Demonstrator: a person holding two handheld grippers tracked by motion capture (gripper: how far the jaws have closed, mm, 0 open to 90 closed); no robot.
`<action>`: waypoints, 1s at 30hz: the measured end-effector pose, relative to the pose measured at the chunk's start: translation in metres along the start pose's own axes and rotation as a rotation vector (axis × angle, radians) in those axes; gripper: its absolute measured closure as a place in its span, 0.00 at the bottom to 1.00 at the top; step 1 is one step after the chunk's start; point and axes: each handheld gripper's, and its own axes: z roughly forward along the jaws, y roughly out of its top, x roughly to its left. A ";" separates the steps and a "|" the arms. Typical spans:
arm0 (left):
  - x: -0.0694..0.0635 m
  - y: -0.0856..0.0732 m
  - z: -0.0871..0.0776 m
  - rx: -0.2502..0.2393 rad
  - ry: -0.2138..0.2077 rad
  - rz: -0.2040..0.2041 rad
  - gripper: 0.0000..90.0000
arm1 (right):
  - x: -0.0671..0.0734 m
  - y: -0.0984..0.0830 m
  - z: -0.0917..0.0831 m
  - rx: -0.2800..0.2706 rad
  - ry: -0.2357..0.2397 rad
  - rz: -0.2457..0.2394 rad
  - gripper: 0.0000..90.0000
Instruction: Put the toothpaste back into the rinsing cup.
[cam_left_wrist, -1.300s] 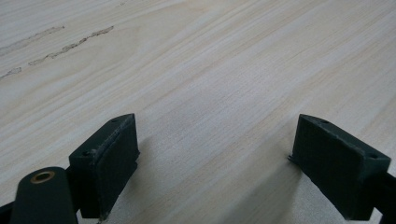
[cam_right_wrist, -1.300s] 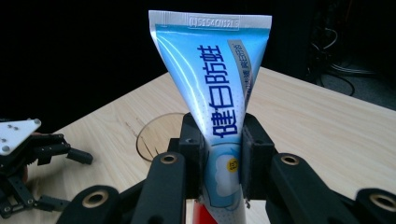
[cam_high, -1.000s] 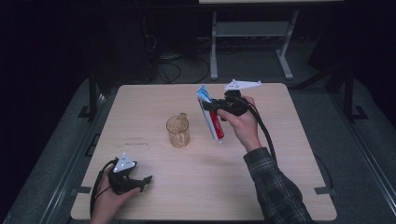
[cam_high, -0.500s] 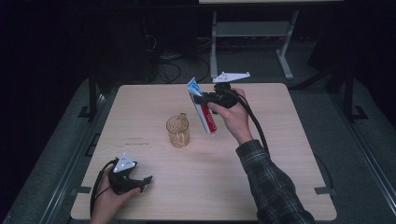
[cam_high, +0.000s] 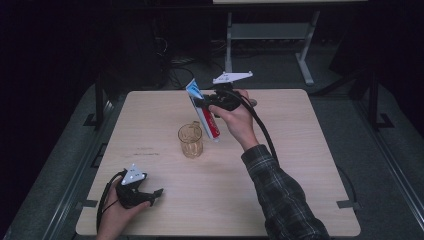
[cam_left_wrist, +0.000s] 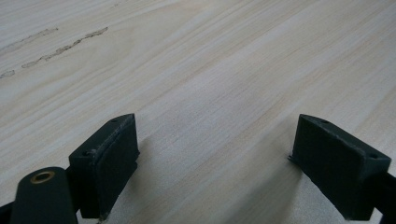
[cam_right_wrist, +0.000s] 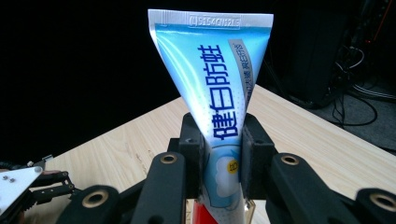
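Right tool (cam_high: 206, 102) clamped on the toothpaste tube (cam_high: 204, 111), held above the worktop (cam_high: 280, 165) just beside the glass mug (cam_high: 190, 140).

We judge the pick-up done: our right tool has the tube pinched across its middle, in the air, well clear of the wood. What is left, we think, is lowering it into the mug, which stands empty and upright just to the left of the tube's lower end. The tube's long axis runs steeply, tilted: its flat crimped end (cam_right_wrist: 210, 21) points up and away from us, its red cap end down towards the mug's rim. Our left tool (cam_high: 145, 192) rests at the near left of the worktop, jaws wide apart, holding nothing.
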 end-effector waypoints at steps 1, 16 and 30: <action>0.000 0.000 0.000 0.000 0.000 0.000 0.15 | 0.002 0.002 0.002 -0.001 0.004 -0.005 0.82; 0.000 0.000 0.000 0.001 -0.001 0.001 0.15 | 0.007 0.018 0.019 -0.015 0.013 -0.020 0.82; -0.001 0.000 0.000 0.001 -0.004 0.004 0.15 | 0.015 0.035 0.035 -0.027 0.026 -0.038 0.82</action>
